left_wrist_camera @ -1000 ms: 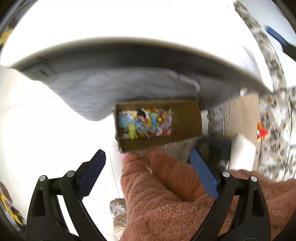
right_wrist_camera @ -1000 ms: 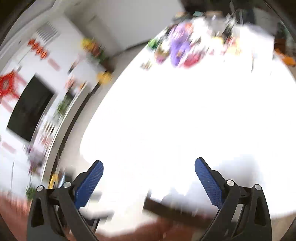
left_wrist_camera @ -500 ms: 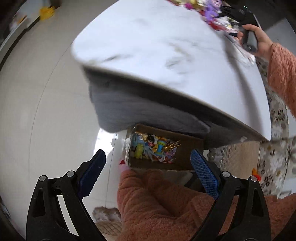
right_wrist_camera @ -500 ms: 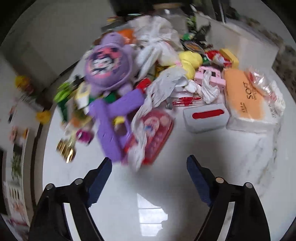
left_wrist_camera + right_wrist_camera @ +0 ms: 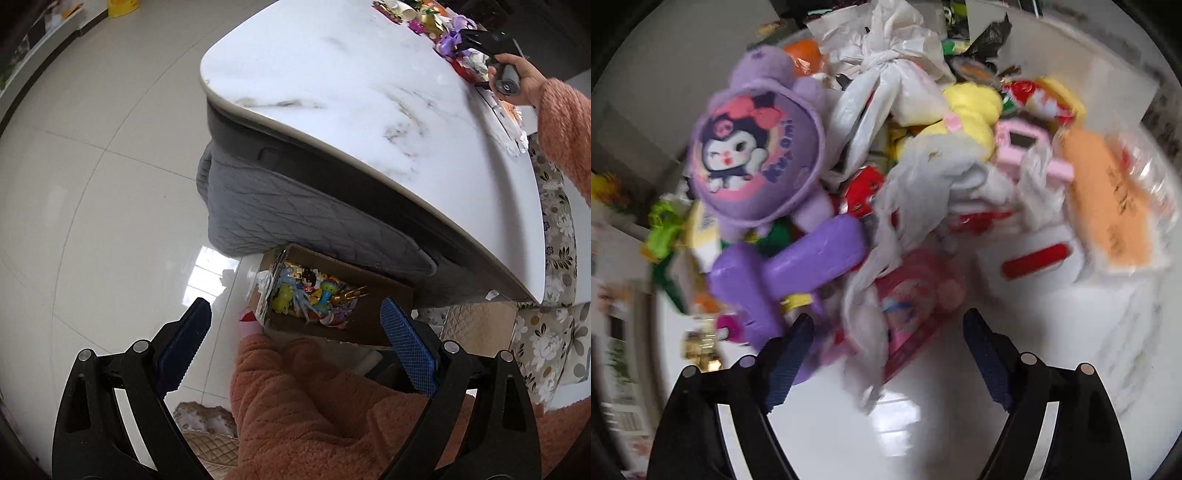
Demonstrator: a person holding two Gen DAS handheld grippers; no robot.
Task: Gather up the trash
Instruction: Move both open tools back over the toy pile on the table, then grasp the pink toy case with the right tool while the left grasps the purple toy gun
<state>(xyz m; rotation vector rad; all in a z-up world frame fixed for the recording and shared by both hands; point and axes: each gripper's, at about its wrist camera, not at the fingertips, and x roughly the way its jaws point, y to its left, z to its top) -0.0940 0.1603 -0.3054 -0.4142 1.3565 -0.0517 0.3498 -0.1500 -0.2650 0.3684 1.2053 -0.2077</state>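
Left wrist view: left gripper [image 5: 291,338] is hanging jaws wide, nothing between the pads, above a cardboard box [image 5: 334,295] of bright scraps on the floor. Pink-sleeved arm [image 5: 314,402] is blocking the near side; the marble table [image 5: 354,99] edge and grey cover [image 5: 288,218] are overhanging the far side. Open tile lies to the left.

Right wrist view: right gripper [image 5: 886,354] jaws are opening, empty, over bare tabletop. The trash pile [image 5: 908,177] is sitting just ahead: purple plush [image 5: 757,158], white bags, pink pack [image 5: 916,299].

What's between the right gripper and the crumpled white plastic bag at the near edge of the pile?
Nothing visible. The right gripper, jaws opening and empty, hangs over bare marble table with the white plastic bag directly ahead; the purple toy lies left of it.
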